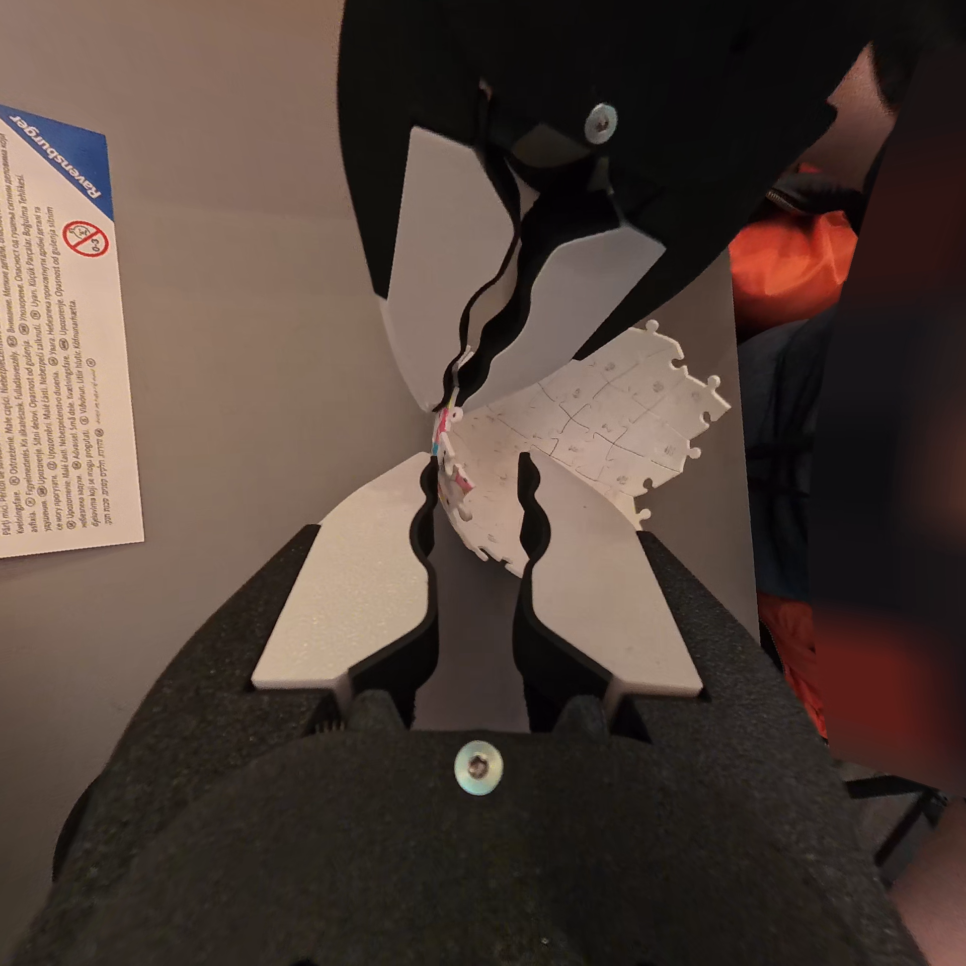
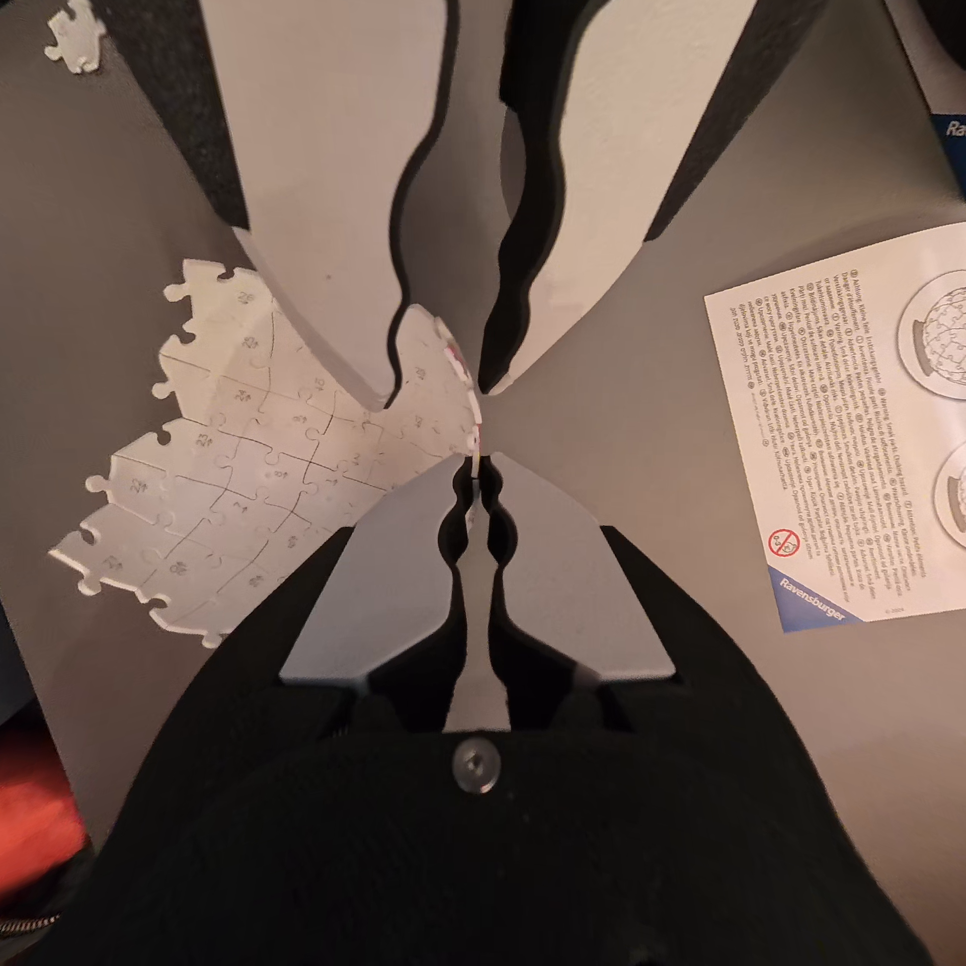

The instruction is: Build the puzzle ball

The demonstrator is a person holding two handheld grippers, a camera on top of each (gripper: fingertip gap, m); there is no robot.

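White puzzle shell pinched by right tool; left tool apart, leaflet beside

The left gripper reaches forward over the grey table with its white, black-lined fingers spread apart, a clear gap between the tips. Its tips straddle the edge of the curved puzzle shell without pinching it. The right gripper comes in from the opposite side, tip to tip with the left one. Its wavy black pads are drawn nearly together, clamped on the thin rim of the same shell.
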